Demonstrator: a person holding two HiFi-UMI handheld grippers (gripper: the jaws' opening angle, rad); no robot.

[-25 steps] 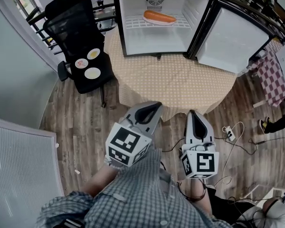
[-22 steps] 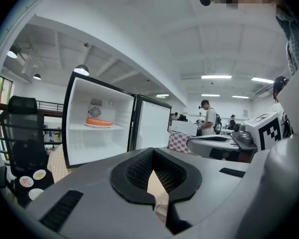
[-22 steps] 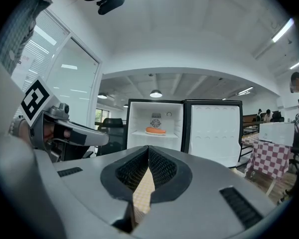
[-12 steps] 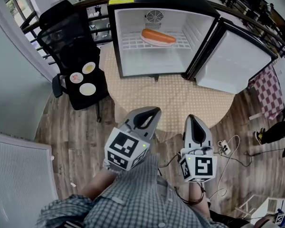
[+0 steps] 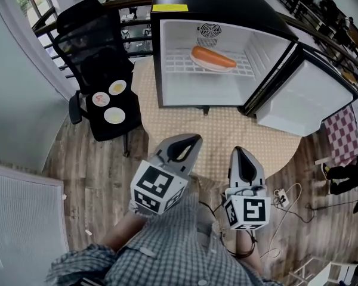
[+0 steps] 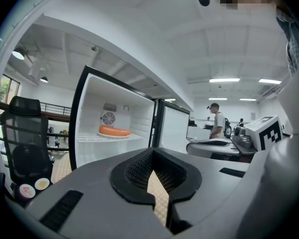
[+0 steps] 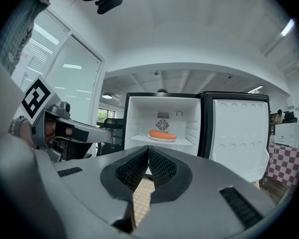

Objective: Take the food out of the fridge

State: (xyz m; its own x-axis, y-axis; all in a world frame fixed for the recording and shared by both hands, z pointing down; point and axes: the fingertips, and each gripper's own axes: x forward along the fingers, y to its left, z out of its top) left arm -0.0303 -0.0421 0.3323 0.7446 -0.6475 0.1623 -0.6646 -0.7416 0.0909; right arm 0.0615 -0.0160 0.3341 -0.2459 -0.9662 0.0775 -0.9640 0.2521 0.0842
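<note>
The orange food (image 5: 213,57) lies on its white plate (image 5: 210,68) on the shelf (image 5: 178,63) of the open fridge (image 5: 185,91), at your twelve o'clock. The door (image 5: 307,100) is swung out toward two, so the way in is free. You carry the left hand-held gripper (image 5: 195,138) and the right hand-held gripper (image 5: 239,151) about level, both clenched on nothing, likely because you're only approaching. Since a second ago the fridge has drawn nearer across the bench (image 5: 227,130).
</note>
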